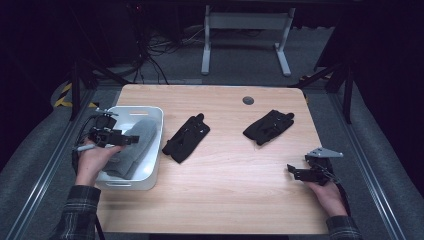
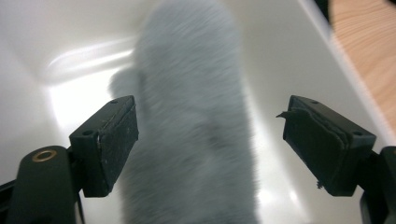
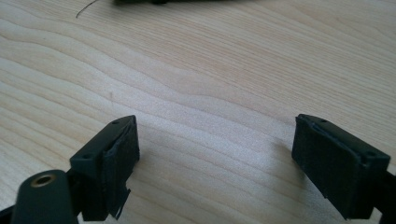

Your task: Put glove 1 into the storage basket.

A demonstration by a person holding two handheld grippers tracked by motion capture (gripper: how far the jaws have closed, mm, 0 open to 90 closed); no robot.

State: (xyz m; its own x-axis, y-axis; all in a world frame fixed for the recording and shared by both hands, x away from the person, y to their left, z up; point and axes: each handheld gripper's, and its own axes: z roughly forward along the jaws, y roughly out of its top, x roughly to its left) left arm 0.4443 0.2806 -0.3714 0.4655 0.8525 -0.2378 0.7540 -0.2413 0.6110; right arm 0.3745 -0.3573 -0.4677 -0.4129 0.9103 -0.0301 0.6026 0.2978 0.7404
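A grey knitted garment (image 1: 134, 146) lies in the white bin (image 1: 151, 167) at the table's left. My left gripper (image 1: 131, 140) hovers over it inside the bin, jaws wide apart. In the left gripper view the grey garment (image 2: 191, 116) lies below and between the jaws, with neither pad touching it. Two black gloves rest on the wooden table: one (image 1: 186, 138) just right of the bin, the other (image 1: 269, 126) farther right. My right gripper (image 1: 291, 171) is low over the table near its right front corner, open, with bare wood (image 3: 210, 107) between its jaws.
A round grommet (image 1: 248, 100) sits near the table's far edge. Beyond the table stands a white desk frame (image 1: 245, 30) with cables on the floor. Bare wood stretches across the table's front middle.
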